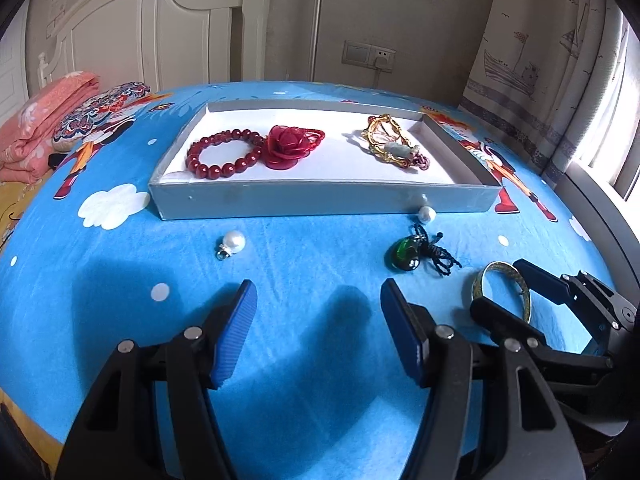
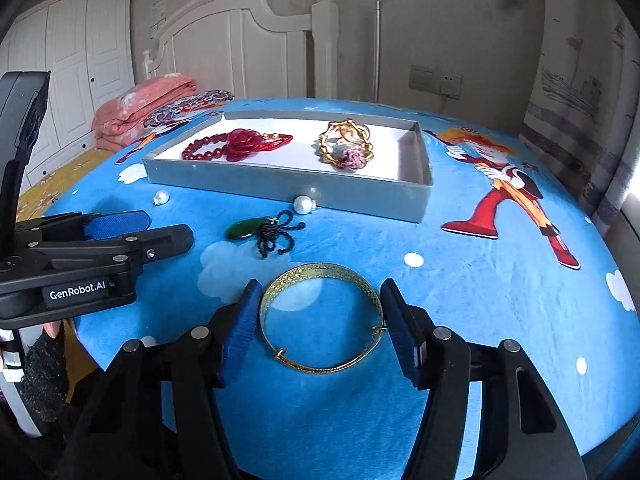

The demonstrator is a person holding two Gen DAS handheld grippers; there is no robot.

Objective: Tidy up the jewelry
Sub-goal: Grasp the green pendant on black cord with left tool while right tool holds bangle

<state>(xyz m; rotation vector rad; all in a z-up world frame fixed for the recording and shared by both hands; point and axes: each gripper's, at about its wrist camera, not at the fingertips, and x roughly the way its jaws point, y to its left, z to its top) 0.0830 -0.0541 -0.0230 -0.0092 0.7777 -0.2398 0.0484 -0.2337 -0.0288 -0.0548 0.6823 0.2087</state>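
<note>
So the right hand-held gripper [image 2: 320, 320] has its blue pads on either side of the gold bangle [image 2: 320, 320], which lies flat on the bed [image 2: 460, 312]. The pads look like they're right at the bangle's outer edge, but nothing says it's actually squeezed yet, so it reads as released and bracketing rather than grasping. The left hand-held gripper [image 1: 316, 328] is spread wide with nothing between its pads, hovering over bare blanket just left of the bangle.

What could go wrong: that bangle is a thin, hard, slick ring lying on soft fabric. If the pads close across it a bit off-centre, it'll likely squirt out forward or flip up on edge. Pinching too high might just skate over the rim. It also seems to have a sliding-wire closure on its near side, so a hard squeeze could flex it.

Second worry is the carry. The tray [image 2: 288, 184] sits at the far side, already holding the red bead bracelet [image 1: 224, 154], the red rose piece [image 1: 288, 146] and a gold pendant [image 1: 394, 144]. On the way are the green pendant [image 2: 246, 229] with its black cord and a pearl [image 2: 303, 204] touching the tray's near wall. A low pass could snag that cord or knock the pearl rolling. The other pearl [image 1: 233, 240] lies further left, out of the way.
</note>
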